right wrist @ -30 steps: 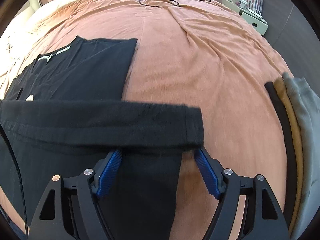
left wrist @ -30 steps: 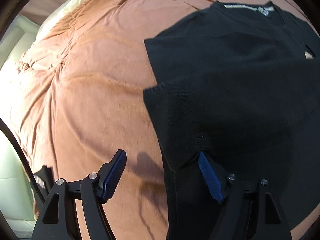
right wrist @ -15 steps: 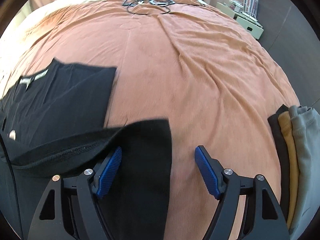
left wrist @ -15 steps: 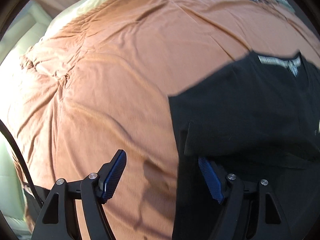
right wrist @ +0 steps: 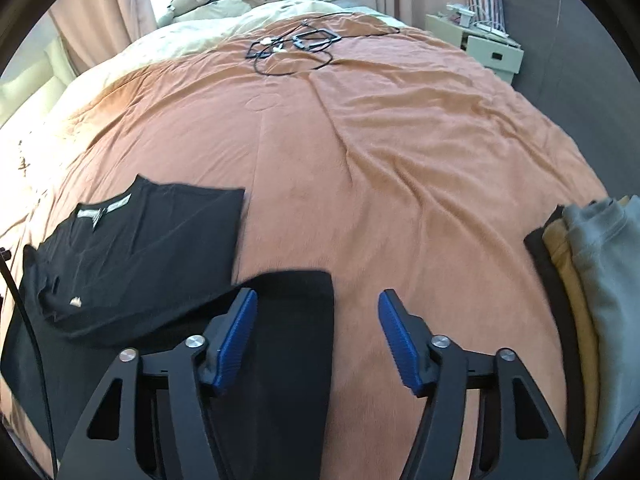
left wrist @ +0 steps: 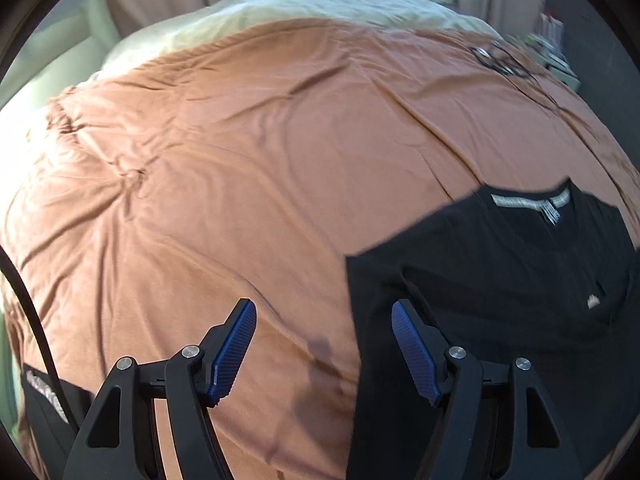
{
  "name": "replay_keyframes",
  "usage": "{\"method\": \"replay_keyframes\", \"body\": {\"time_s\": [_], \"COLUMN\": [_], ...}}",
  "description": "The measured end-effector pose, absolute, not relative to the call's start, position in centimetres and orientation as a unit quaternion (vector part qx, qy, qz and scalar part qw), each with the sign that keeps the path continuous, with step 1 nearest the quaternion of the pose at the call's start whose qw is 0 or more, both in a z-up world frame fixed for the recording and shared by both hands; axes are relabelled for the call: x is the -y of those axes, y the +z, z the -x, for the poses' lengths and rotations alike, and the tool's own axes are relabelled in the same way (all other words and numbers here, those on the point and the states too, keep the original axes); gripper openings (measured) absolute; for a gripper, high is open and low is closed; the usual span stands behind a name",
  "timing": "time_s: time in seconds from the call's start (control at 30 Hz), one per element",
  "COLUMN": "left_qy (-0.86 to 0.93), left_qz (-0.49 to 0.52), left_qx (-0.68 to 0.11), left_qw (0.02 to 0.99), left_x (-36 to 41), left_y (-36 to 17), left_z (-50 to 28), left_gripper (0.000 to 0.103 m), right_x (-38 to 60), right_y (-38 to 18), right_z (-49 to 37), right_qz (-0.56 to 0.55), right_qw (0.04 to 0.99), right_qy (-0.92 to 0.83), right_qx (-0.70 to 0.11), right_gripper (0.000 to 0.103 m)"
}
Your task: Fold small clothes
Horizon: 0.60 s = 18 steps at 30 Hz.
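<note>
Black cotton t-shirt (right wrist: 136, 248) lay on the rust-orange bedspread (right wrist: 400, 168), collar end folded over the lower half. Both claws were spread wide, holding nothing: left gripper (left wrist: 324, 354) straddled the shirt's left edge, right gripper (right wrist: 318, 338) its right edge. Folded stack of black, mustard and grey clothes (right wrist: 592, 280) sat well to the right.

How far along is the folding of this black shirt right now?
Done: the black shirt lies on the orange bedspread with its top part folded over, and a folded clothes stack sits at the right. In hand: nothing; the left gripper and right gripper are open. Left: probably another fold, then stacking.
</note>
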<state>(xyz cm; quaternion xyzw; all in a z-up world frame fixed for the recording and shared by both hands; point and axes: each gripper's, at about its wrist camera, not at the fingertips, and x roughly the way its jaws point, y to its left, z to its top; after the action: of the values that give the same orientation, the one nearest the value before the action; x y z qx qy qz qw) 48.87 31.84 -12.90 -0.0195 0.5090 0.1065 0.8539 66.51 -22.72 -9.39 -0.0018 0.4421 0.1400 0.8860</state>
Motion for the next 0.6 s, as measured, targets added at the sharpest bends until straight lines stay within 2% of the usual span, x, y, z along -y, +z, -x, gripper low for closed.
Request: {"method": "replay_keyframes", "body": {"time_s": [0.07, 0.4, 0.53, 0.6], "left_qy": [0.1, 0.046, 0.036, 0.031], "left_qz": [0.014, -0.009, 0.002, -0.002], "left_qx": [-0.518, -0.526, -0.532, -0.533], "left_qw": [0.849, 0.849, 0.846, 0.845], "left_x": [-31.1, -28.0, -27.9, -27.6], "left_y": [-13.5, -16.1, -17.3, -17.8], "left_z": [-49.1, -51.6, -52.7, -53.1], "left_gripper": [0.065, 0.064, 0.051, 0.048], "right_x": [23.2, 25.3, 24.7, 24.3], "right_y": [-10.2, -11.6, -11.9, -12.2], "right_z": [-66.6, -68.6, -68.7, -68.9], "right_qz": [0.001, -0.044, -0.057, -0.06], "right_qw": [0.882, 0.873, 0.869, 0.867], "right_qy": [0.146, 0.182, 0.188, 0.19], "right_qx": [-0.448, -0.451, -0.454, -0.456], "right_gripper": [0.054, 0.044, 0.038, 0.035]}}
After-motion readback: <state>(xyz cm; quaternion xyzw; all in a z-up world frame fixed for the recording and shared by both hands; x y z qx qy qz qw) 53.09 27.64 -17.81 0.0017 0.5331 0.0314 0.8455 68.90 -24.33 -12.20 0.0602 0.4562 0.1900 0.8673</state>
